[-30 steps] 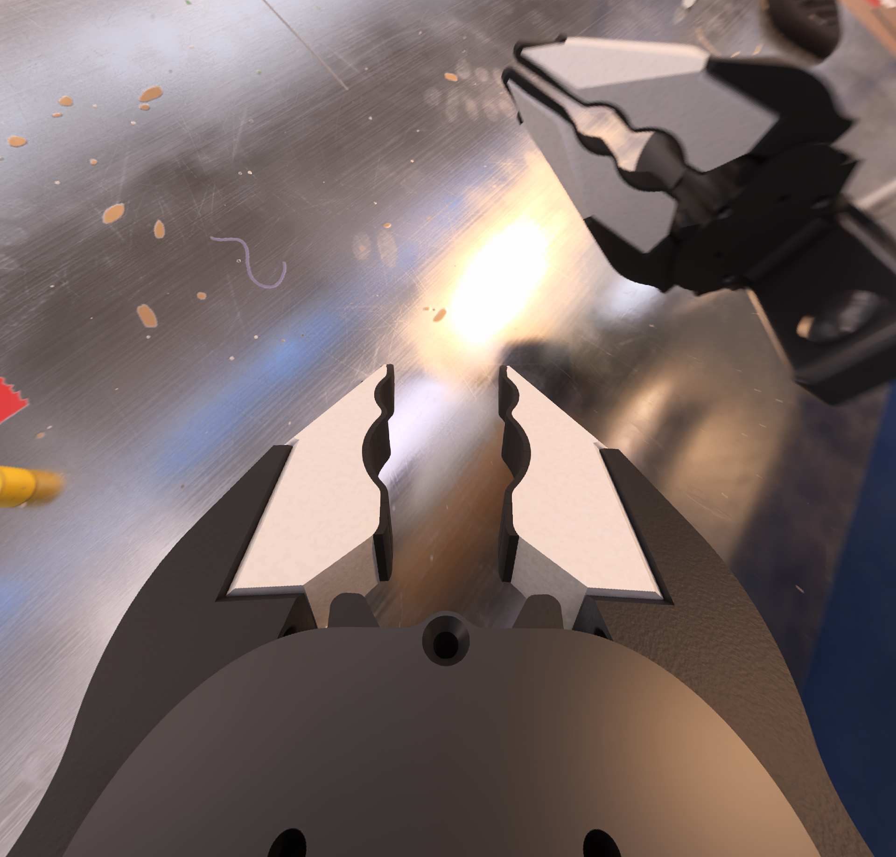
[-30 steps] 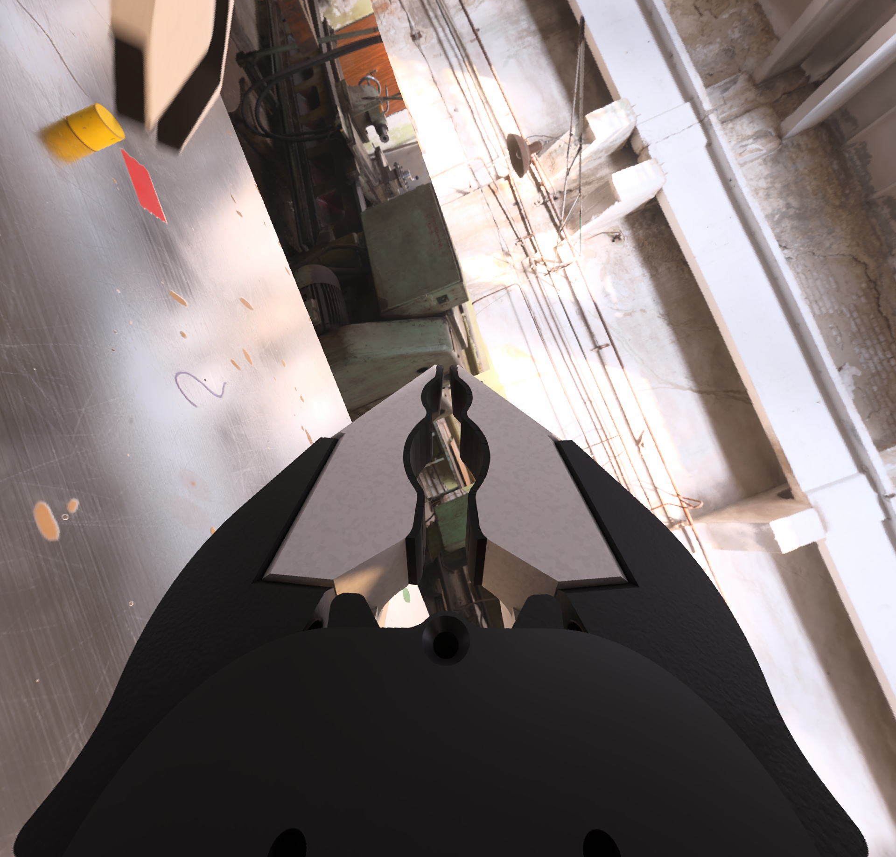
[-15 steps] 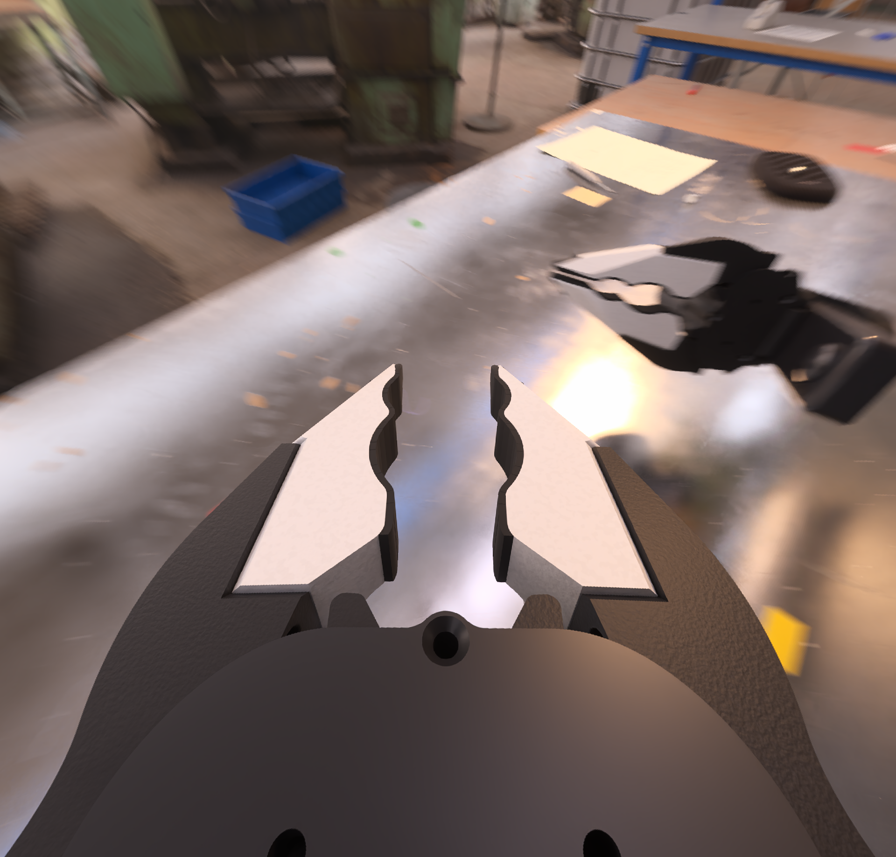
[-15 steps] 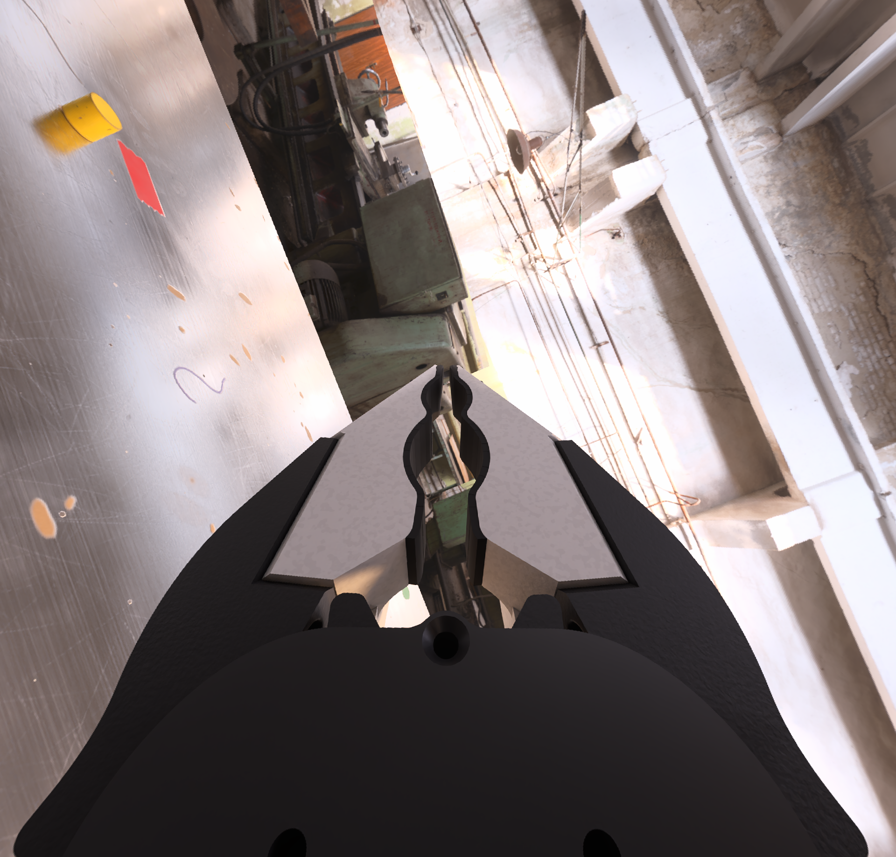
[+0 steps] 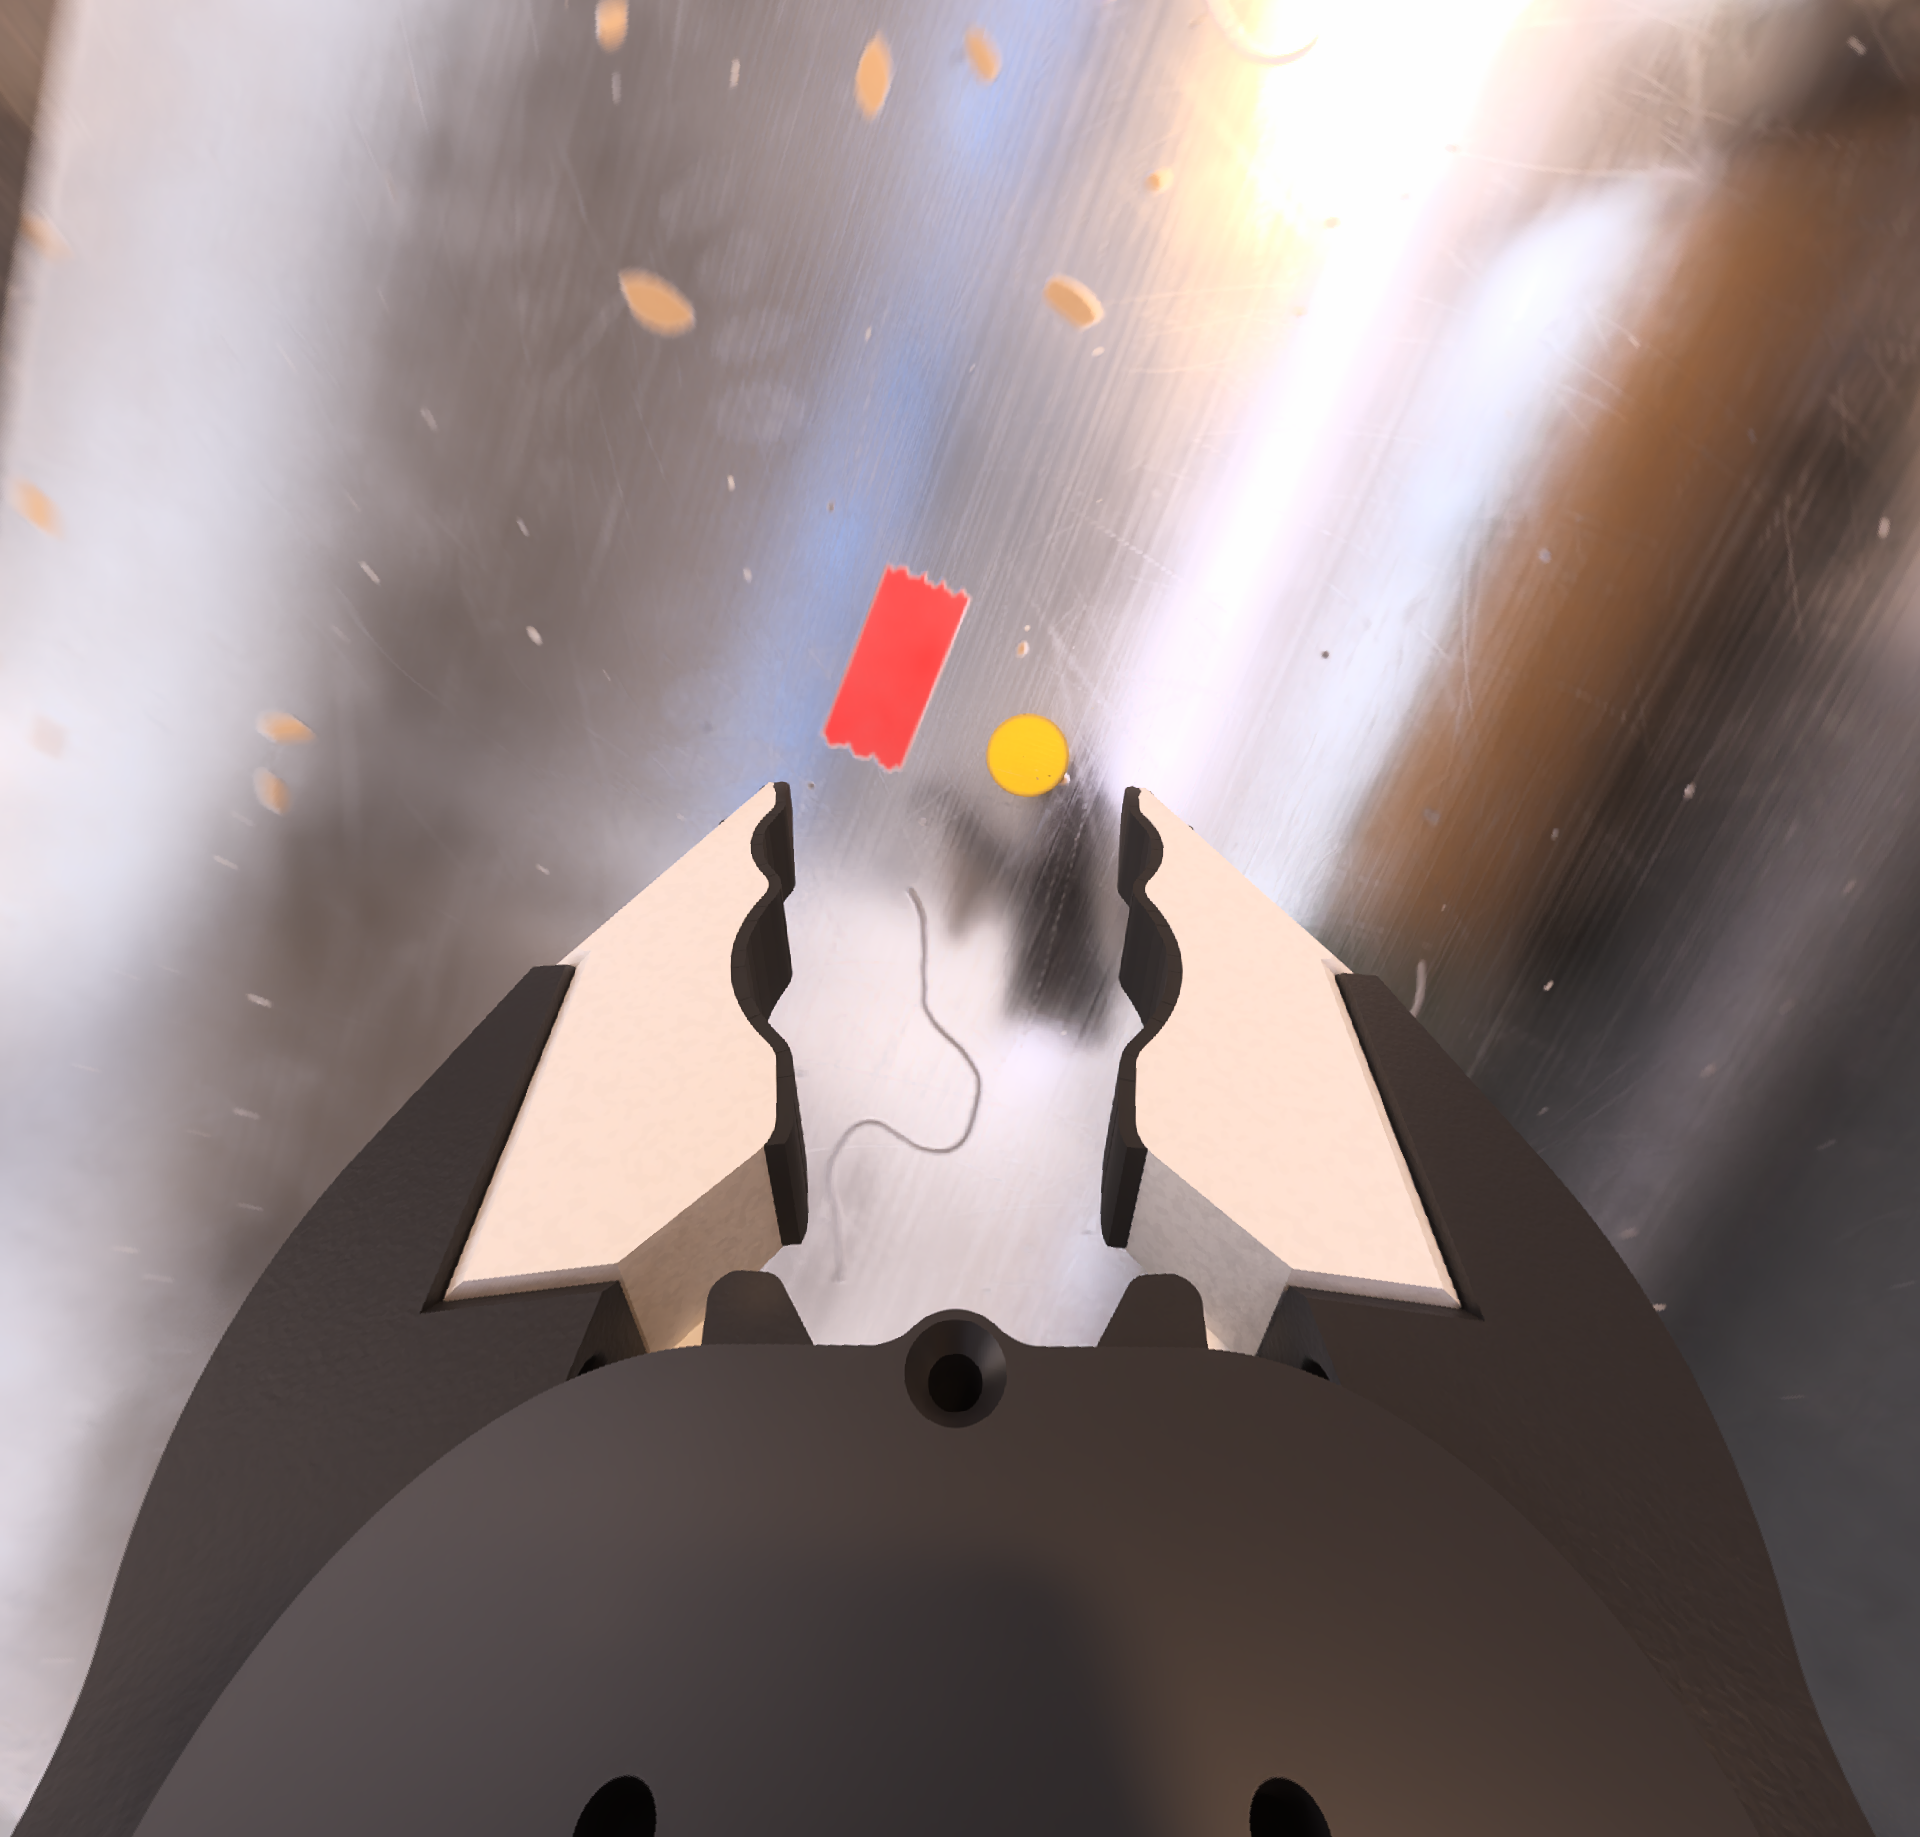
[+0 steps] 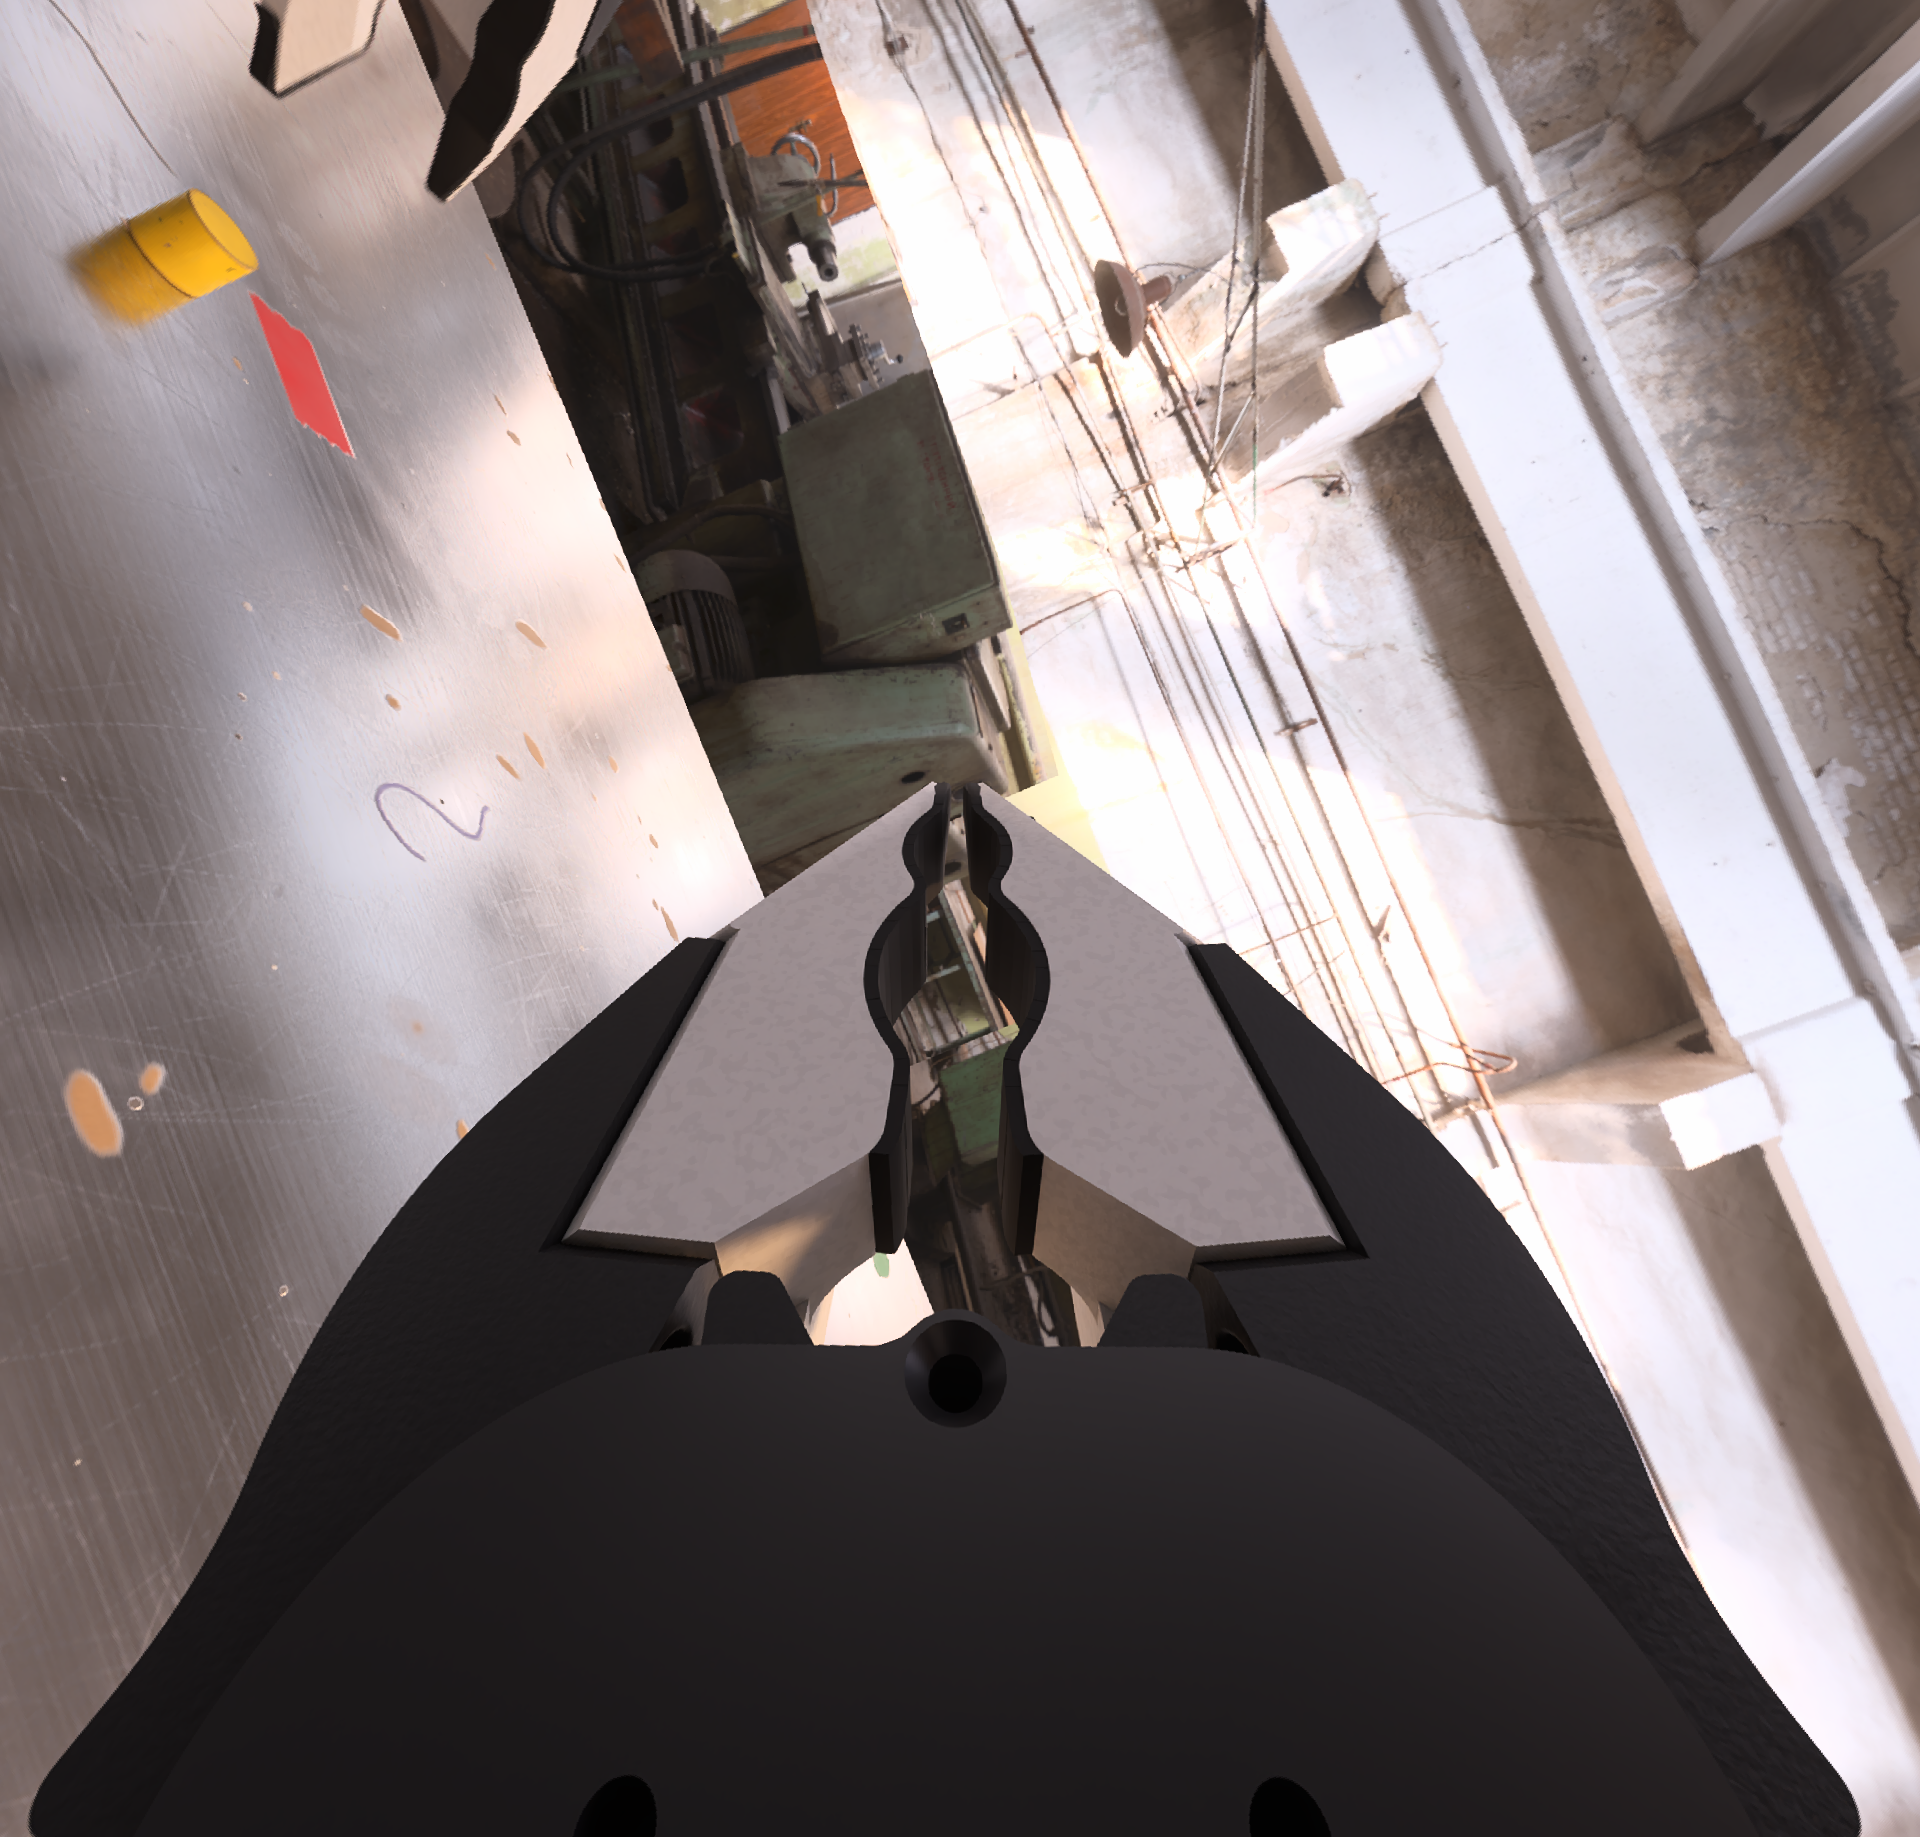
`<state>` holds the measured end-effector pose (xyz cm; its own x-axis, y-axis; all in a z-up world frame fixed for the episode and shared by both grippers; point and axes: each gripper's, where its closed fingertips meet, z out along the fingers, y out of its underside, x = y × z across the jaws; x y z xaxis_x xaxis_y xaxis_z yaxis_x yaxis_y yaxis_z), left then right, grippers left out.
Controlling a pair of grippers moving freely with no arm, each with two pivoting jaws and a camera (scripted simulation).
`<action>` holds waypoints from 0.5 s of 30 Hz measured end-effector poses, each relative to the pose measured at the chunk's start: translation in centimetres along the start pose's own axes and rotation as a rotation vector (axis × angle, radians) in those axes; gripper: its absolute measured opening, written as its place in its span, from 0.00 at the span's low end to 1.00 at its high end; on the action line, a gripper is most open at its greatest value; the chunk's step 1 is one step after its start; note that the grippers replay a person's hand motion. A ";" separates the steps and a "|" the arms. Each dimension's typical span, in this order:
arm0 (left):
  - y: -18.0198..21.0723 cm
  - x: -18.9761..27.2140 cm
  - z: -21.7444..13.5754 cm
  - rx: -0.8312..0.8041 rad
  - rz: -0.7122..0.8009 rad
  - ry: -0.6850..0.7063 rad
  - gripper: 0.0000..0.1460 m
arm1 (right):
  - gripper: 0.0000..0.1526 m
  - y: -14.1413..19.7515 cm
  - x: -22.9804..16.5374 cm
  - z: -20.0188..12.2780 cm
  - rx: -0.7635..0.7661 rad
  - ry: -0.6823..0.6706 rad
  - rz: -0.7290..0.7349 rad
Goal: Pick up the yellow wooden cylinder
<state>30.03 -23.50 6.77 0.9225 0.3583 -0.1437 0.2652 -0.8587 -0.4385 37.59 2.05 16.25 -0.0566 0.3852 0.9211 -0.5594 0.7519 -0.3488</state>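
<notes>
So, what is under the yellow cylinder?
The yellow cylinder stands on the scratched metal table, beside a red tape strip and apart from it. Its base covers the spot beneath. The open left hand-held gripper hovers above.

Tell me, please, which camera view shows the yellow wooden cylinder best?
The right wrist view: the yellow wooden cylinder shows its side and flat end there, standing on the metal table. The left wrist view shows only its round top, from above.

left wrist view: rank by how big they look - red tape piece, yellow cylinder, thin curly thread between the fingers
1. Red tape piece, the largest patch.
2. Yellow cylinder, seen end-on as a small disc.
3. Thin curly thread: longest in reach but hair-thin, and nearer the camera, so its rank is unsure.
</notes>
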 end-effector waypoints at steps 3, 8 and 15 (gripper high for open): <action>0.4 -0.6 1.7 -0.093 -0.247 0.084 0.42 | 0.01 0.0 0.0 -0.1 -0.002 0.001 -0.005; -0.3 1.6 2.2 -0.128 -0.152 0.286 0.33 | 0.01 -0.2 0.0 -0.2 -0.002 -0.002 -0.040; 1.3 2.0 3.3 -0.269 0.049 0.353 0.37 | 0.01 -0.2 -0.1 -0.3 -0.001 -0.009 -0.047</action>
<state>31.33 -22.69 3.01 0.9627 0.2073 0.1739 0.2388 -0.9532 -0.1852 37.95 2.00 16.17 -0.0376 0.3446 0.9380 -0.5607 0.7697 -0.3052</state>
